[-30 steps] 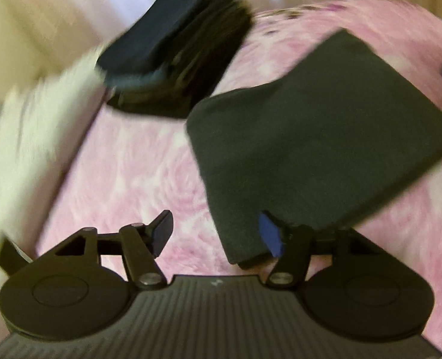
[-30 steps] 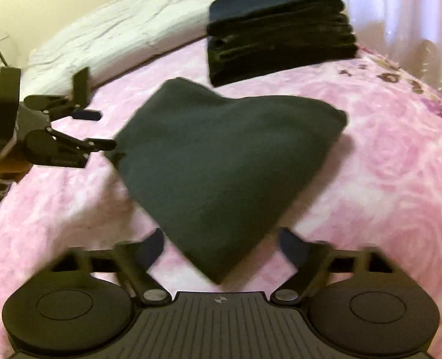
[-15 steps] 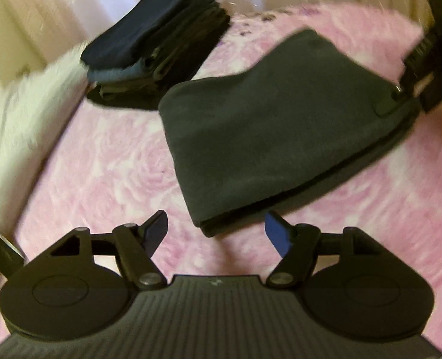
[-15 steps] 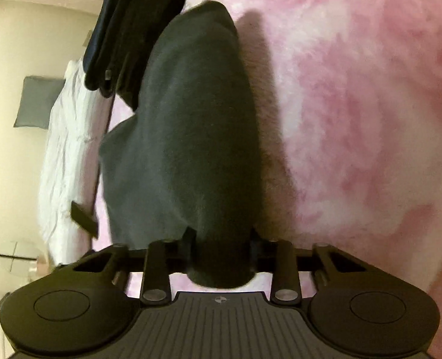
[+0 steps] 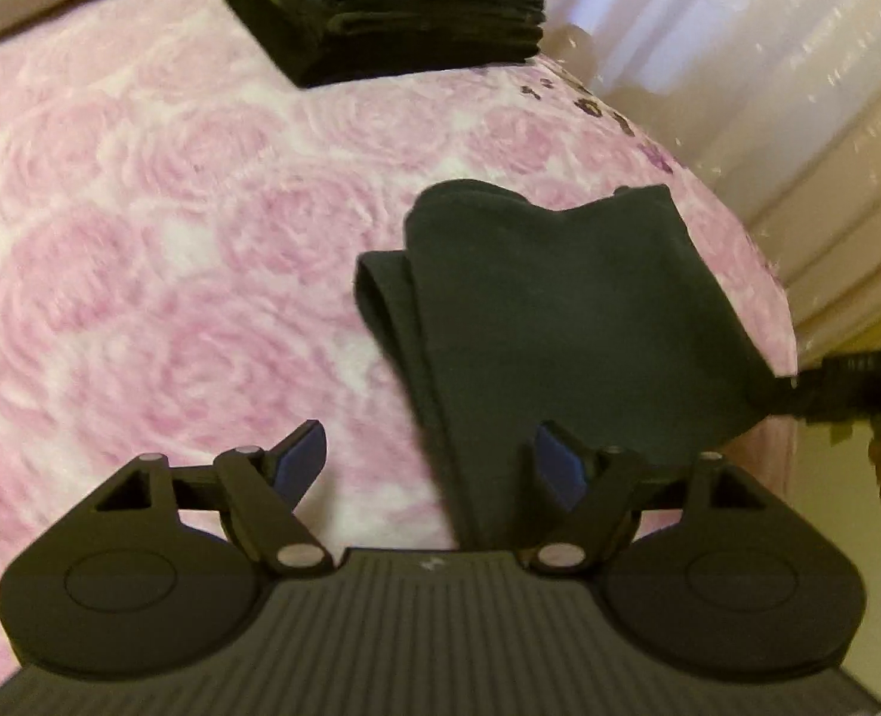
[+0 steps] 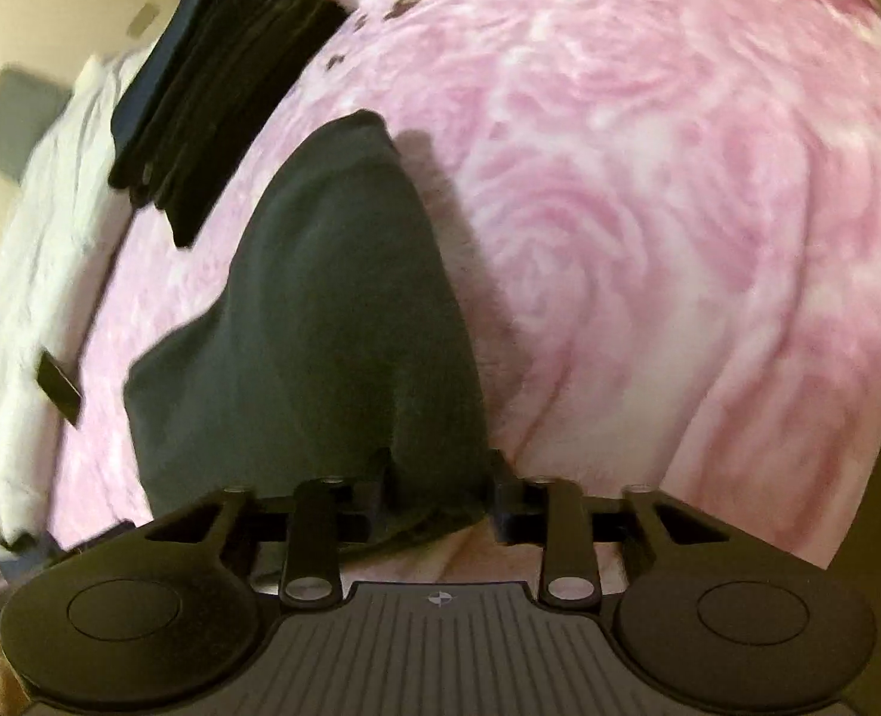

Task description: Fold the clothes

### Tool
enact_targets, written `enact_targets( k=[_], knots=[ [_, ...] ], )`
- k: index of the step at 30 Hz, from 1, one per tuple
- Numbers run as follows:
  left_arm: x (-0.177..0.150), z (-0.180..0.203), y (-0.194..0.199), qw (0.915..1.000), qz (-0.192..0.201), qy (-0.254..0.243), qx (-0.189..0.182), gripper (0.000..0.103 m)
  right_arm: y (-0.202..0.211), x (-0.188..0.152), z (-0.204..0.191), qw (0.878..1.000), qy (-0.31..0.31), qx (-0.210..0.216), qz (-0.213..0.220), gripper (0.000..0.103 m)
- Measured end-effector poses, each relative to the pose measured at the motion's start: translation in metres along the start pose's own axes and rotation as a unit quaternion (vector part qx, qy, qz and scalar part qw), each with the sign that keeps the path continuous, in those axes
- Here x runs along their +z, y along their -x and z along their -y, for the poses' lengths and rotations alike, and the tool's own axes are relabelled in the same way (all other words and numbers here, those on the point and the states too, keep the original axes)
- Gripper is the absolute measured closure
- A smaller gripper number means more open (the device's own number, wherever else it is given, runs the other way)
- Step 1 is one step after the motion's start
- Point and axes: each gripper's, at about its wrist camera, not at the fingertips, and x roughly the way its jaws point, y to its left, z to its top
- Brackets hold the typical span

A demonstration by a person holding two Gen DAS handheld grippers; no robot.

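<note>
Risk: right hand-held gripper (image 6: 440, 492) has jaws opening w/ a corner of the folded dark-grey fleece garment (image 6: 333, 322) between them, so the fold may spring loose or slide on the pink rose-pattern bed cover (image 5: 160, 274). Left hand-held gripper (image 5: 431, 462) is apart, empty; the garment's edge runs between its fingers.

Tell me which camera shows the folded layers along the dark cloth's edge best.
Left wrist: the dark cloth lies in full view, its doubled layers open along the near-left edge. The right wrist view shows only its smooth top, the near end bunched between the right tool's fingers.
</note>
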Motion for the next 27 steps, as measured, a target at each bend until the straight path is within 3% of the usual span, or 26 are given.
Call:
enact_targets(
  k=[4, 8, 16, 18, 19, 20, 27],
  knots=[
    [0.005, 0.008, -0.020, 0.9995, -0.014, 0.009, 0.027, 0.039, 0.008, 0.002, -0.011, 0.999, 0.044, -0.028, 0.017, 0.050],
    [0.007, 0.003, -0.044, 0.9972, -0.043, 0.017, 0.059, 0.032, 0.002, 0.012, -0.009, 0.998, 0.050, -0.029, 0.010, 0.050],
    [0.009, 0.027, -0.008, 0.9932, -0.059, 0.007, 0.100, 0.040, 0.012, 0.026, -0.022, 0.997, 0.077, -0.021, 0.001, 0.050],
    [0.008, 0.035, 0.004, 0.9920, -0.065, 0.006, 0.108, 0.038, 0.017, 0.026, -0.031, 0.996, 0.088, -0.021, 0.001, 0.041],
    [0.007, 0.039, 0.012, 0.9912, -0.069, 0.004, 0.113, 0.037, 0.022, 0.025, -0.037, 0.996, 0.092, -0.022, 0.003, 0.024],
    [0.005, 0.043, 0.019, 0.9903, -0.074, 0.002, 0.118, 0.037, 0.027, 0.023, -0.042, 0.995, 0.096, -0.023, 0.008, 0.014],
    [-0.013, 0.070, 0.078, 0.9887, -0.068, -0.010, 0.133, 0.024, 0.077, -0.014, -0.081, 0.989, 0.146, -0.023, 0.024, 0.014]
  ],
)
